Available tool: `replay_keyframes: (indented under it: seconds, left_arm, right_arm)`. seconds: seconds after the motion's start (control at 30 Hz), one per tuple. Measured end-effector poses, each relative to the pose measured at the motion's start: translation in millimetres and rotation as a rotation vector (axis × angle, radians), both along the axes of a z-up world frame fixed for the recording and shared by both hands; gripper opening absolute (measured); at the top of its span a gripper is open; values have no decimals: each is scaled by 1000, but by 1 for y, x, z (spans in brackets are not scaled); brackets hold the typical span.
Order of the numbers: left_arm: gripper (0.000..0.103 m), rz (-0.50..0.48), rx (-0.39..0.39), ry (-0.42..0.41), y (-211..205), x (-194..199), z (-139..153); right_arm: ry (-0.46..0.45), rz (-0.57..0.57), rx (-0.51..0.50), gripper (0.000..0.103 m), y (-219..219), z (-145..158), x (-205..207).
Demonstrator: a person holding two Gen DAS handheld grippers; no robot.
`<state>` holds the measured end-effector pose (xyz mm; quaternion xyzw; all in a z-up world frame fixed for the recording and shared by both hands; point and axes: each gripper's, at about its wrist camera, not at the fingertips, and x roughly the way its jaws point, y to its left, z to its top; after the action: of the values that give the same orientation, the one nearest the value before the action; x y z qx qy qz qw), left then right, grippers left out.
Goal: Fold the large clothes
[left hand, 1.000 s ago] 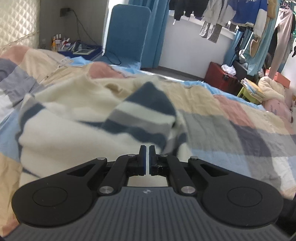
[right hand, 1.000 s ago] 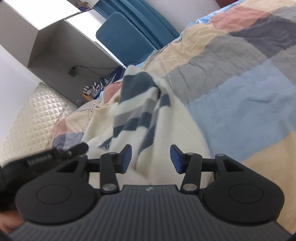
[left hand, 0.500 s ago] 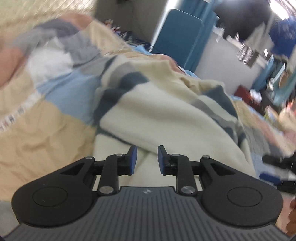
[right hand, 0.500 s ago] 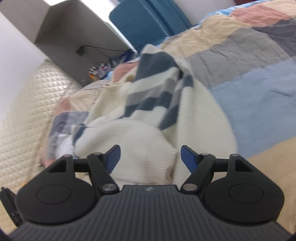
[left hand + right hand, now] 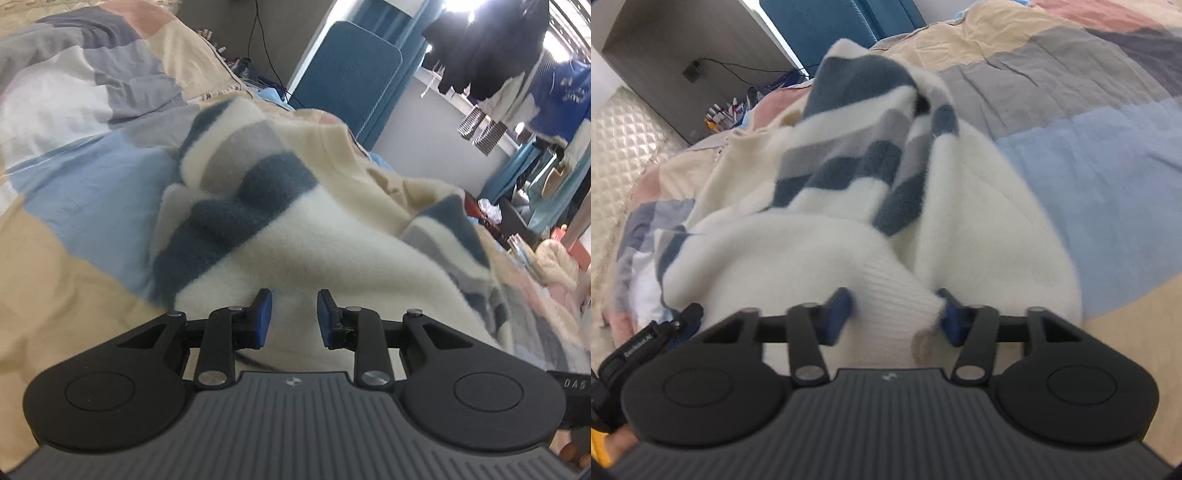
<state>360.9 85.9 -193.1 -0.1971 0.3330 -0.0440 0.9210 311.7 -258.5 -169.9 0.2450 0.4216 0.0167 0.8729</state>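
A cream fleece sweater [image 5: 332, 240] with navy and grey stripes lies bunched on the patchwork bed. My left gripper [image 5: 291, 317] is open, its blue pads just above the sweater's cream body, holding nothing. In the right wrist view the same sweater [image 5: 849, 177] lies folded over itself, its ribbed cuff [image 5: 897, 295] between the open jaws of my right gripper [image 5: 895, 314]. The left gripper's body [image 5: 646, 339] shows at the lower left of that view.
The bed cover [image 5: 74, 177] has blue, beige, grey and pink patches. A blue chair [image 5: 347, 74] stands behind the bed. Hanging clothes [image 5: 517, 74] and clutter fill the far right. A padded headboard [image 5: 617, 147] and a grey shelf [image 5: 683, 37] lie to the left.
My left gripper has opened and let go of the sweater, then swung left. My right gripper opened wider and moved in so the ribbed cuff sits between its jaws.
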Motion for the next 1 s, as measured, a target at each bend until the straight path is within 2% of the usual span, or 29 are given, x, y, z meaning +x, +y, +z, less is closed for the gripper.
replay_keyframes:
  seconds: [0.07,0.1,0.2,0.27,0.37,0.47,0.57,0.67,0.83,0.87,1.0]
  left_arm:
    - [14,11,6,8,3,5,-6]
    - [11,20,3,12,5,6,-8]
    - [7,31,-30,20,12,8,-13]
    - [6,27,-24,20,11,8,-16]
    - [6,18,-6,12,8,5,-15]
    - [6,21,-4,11,7,1,-12]
    - [7,24,1,0,7,-7,-6]
    - [7,31,-5,-5,7,-17,2]
    - [7,51,10,-27,5,-52,23]
    - [7,54,9,-27,5,-61,26]
    - [7,71,-19,1,3,-99,32]
  right_arm:
    - [-22,0,-13,28,2,6,1]
    - [-44,3,-20,25,3,10,0]
    - [-130,11,-55,23,6,27,-9]
    - [-162,11,-91,22,7,32,-12]
    - [-108,-4,-94,22,3,19,-7]
    - [-4,-36,-31,25,-6,-1,3]
    - [-28,-44,-5,30,-7,8,-2]
    - [-40,-47,31,42,-17,19,-15]
    - [-99,-155,63,47,-49,39,-43]
    - [-97,-181,57,52,-54,41,-48]
    - [-45,-222,73,53,-70,35,-55]
